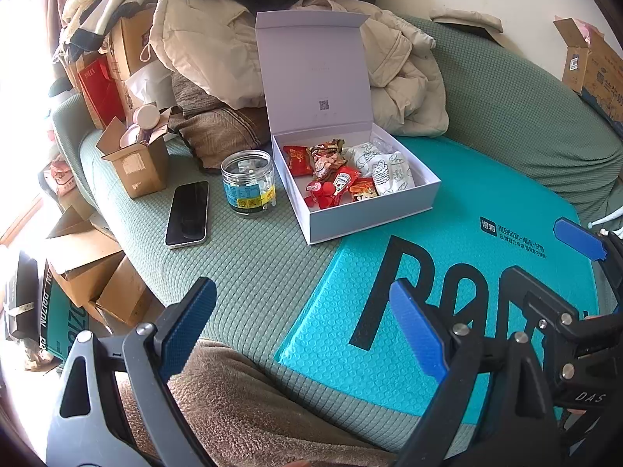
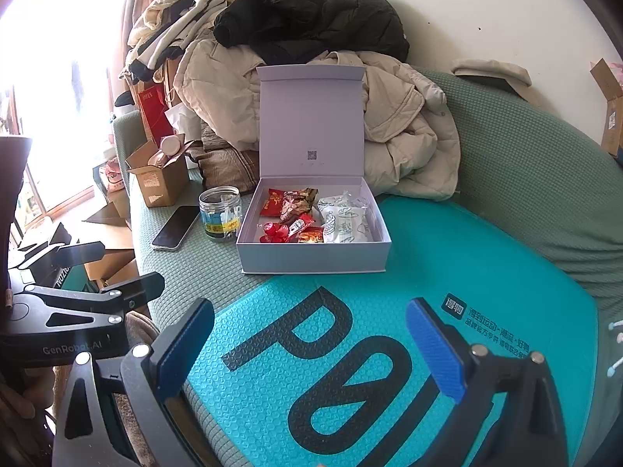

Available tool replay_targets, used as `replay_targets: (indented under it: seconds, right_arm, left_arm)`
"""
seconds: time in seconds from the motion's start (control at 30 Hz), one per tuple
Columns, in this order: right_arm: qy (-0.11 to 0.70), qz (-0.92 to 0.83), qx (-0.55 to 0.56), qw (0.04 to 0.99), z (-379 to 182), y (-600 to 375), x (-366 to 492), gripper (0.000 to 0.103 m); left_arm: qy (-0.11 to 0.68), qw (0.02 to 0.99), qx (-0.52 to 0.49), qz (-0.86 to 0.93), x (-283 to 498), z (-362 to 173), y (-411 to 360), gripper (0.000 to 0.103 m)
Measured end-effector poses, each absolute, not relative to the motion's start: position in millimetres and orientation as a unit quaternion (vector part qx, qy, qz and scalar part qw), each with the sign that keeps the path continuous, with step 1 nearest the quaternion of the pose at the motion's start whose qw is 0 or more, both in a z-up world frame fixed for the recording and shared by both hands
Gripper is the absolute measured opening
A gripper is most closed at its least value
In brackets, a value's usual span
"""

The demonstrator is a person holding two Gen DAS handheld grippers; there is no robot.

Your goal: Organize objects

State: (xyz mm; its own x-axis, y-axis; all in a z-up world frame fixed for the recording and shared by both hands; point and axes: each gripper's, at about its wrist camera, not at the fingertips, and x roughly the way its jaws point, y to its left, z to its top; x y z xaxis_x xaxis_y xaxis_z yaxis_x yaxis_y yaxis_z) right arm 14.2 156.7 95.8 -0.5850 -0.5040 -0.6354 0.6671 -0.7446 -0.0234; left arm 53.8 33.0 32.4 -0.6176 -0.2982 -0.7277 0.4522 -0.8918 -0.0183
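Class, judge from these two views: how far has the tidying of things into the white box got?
Done: snack packets already lie inside the open white box. In hand: nothing; the left hand-held gripper and right hand-held gripper both hover open and empty over the teal mailer. Left: the clear jar and phone lie outside on the sofa, and the lid stands open.

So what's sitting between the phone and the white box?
A clear plastic jar, upright on the sofa cover between the phone and the white box; both wrist views show it.

box (image 2: 311, 260) front unobstructed, jar (image 2: 220, 214) beside
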Motion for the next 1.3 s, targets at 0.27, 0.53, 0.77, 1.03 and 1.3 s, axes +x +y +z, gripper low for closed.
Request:
replay_targets:
  seconds: [0.27,0.53,0.77,1.03,1.3]
  right_arm:
    - [0.134,-0.880,0.311,0.334,95.9,155.0,15.8,0.100]
    - [0.136,-0.879,0.311,0.335,96.3,153.2,15.4,0.100]
    - [0.139,-0.878,0.313,0.334,95.1,150.9,14.7,0.100]
    - [0.141,-0.877,0.315,0.333,93.5,147.7,13.4,0.100]
    - [0.142,-0.877,0.318,0.332,90.7,146.8,11.8,0.100]
  left_arm:
    - [0.100,0.206,0.386,-0.894,53.6,31.3,32.1,0.091]
    - [0.100,0.205,0.388,-0.893,53.3,31.4,32.3,0.091]
    - [0.102,0.204,0.392,-0.891,53.1,30.1,30.6,0.091]
    - [0.102,0.203,0.395,-0.890,52.1,28.4,29.4,0.091]
    - [0.103,0.201,0.400,-0.888,49.7,25.9,28.0,0.091]
